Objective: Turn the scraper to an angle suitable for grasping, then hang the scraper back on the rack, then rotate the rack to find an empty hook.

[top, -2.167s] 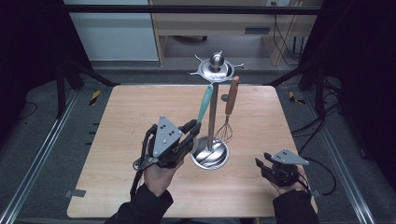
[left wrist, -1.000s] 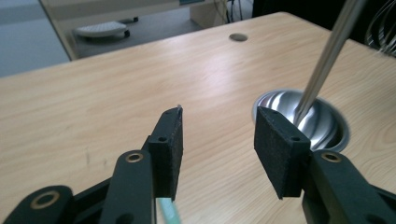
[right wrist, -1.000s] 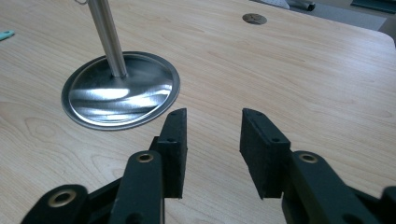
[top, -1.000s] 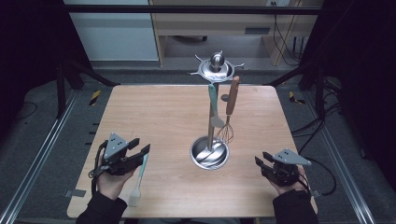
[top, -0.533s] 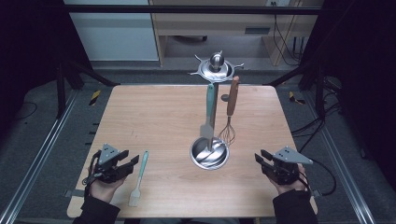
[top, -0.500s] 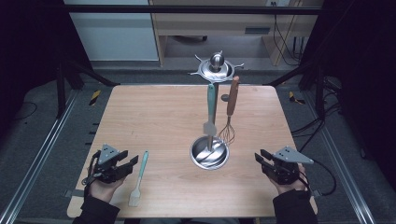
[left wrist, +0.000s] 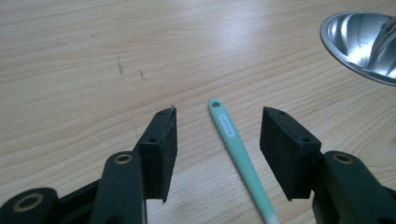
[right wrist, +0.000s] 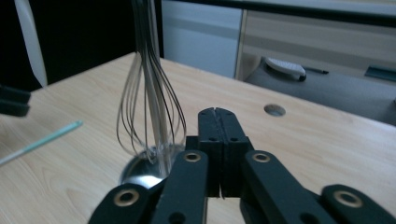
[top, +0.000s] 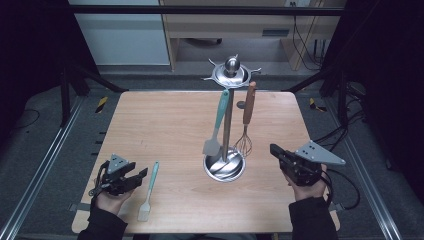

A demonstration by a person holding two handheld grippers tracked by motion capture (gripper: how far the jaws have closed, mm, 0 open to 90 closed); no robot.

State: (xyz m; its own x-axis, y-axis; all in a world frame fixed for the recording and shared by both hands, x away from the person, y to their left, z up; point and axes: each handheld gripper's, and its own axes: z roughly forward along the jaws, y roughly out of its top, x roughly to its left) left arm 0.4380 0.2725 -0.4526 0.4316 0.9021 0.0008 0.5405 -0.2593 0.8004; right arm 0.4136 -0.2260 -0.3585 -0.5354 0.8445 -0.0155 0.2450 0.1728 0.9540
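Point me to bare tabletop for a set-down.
Free: the table's far-left stretch, beyond the teal spatula and left of the stand; also the near edge between spatula and right gripper. Crowded: around the stand's base and hanging whisk.

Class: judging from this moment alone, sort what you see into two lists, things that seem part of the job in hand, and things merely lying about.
In the job, likely:
mint spatula on the table
utensil stand
hanging spatula
whisk
left gripper, open
right gripper, shut

Lying about:
yellow-and-black tools on the floor
cables
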